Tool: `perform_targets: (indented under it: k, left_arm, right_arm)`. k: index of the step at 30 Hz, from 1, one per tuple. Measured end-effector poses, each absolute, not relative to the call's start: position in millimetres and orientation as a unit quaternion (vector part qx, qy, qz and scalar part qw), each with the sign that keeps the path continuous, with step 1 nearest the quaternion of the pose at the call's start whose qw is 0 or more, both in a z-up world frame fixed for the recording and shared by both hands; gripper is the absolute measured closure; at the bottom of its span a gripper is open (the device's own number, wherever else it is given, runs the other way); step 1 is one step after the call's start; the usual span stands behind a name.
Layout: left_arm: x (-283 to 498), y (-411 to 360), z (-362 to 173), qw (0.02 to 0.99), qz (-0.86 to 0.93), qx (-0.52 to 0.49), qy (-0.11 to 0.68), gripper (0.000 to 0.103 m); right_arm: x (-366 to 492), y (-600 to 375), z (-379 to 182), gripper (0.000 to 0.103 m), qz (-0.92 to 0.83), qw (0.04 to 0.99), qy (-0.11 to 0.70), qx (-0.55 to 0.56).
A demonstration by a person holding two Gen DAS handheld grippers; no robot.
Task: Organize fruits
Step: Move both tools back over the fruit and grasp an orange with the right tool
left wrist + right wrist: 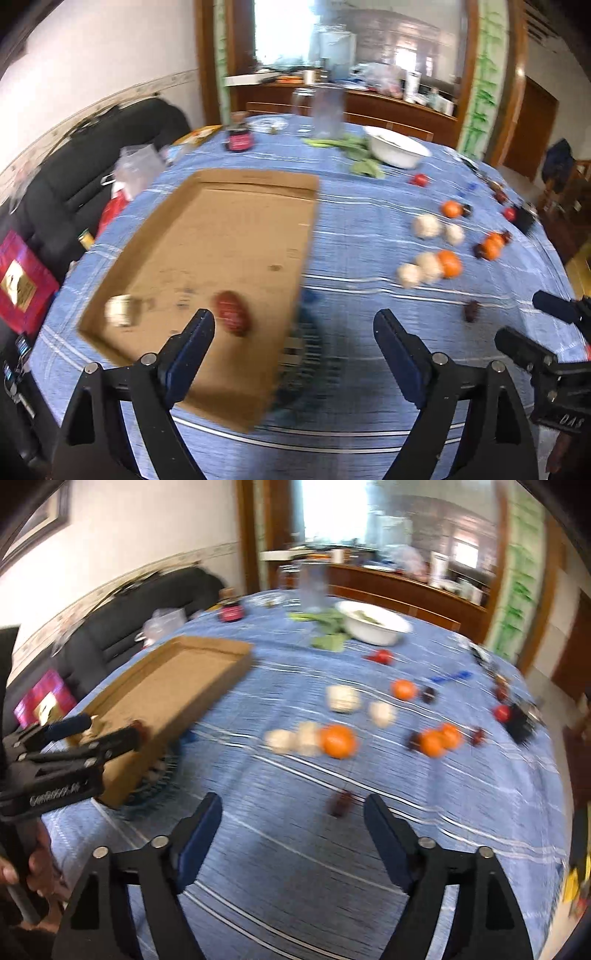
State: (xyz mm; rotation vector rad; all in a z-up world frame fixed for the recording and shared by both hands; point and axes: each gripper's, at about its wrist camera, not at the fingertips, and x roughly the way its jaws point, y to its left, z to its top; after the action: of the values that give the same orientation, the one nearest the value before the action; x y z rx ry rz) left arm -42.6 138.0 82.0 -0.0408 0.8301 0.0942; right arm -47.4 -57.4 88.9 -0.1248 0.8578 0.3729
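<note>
A shallow cardboard tray [229,206] lies on the blue tablecloth; it also shows in the right wrist view [177,679]. Inside it lie a red date [232,313] and a pale round fruit [122,310]. My left gripper [293,325] is open and empty above the tray's near right edge. My right gripper [293,808] is open and empty above the cloth, just before a dark date [340,803]. Oranges [338,741], pale fruits [343,698], dates and small red fruits [382,656] lie scattered on the right of the table.
A white bowl [397,146] with green leaves [354,147] beside it stands at the far side. A clear container [327,110] and a dark red jar [240,138] stand behind. A black sofa [92,155] runs along the left. A round woven mat [162,775] lies under the tray.
</note>
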Motion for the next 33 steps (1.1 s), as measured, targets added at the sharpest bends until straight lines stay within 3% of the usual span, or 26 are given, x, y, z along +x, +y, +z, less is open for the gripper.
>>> perform_targets:
  k: [13, 25, 27, 29, 33]
  left_arm:
    - [-34, 60, 62, 0.902, -0.005, 0.02, 0.432, 0.016]
    - [-24, 64, 49, 0.886, 0.013, 0.014, 0.463, 0.016]
    - [-21, 66, 47, 0.884, 0.016, 0.009, 0.468, 0.016]
    - [-15, 70, 44, 0.877, 0.016, 0.001, 0.48, 0.016]
    - [-8, 74, 42, 0.876, 0.022, 0.002, 0.481, 0.016]
  right_arm:
    - [-49, -162, 73, 0.015, 0.096, 0.896, 0.434, -0.007]
    - [46, -174, 62, 0.015, 0.133, 0.896, 0.425, 0.003]
    - [63, -169, 51, 0.018, 0.145, 0.89, 0.433, 0.003]
    - [78, -166, 40, 0.037, 0.158, 0.879, 0.449, 0.013]
    - [100, -169, 26, 0.041, 0.175, 0.868, 0.463, 0.027]
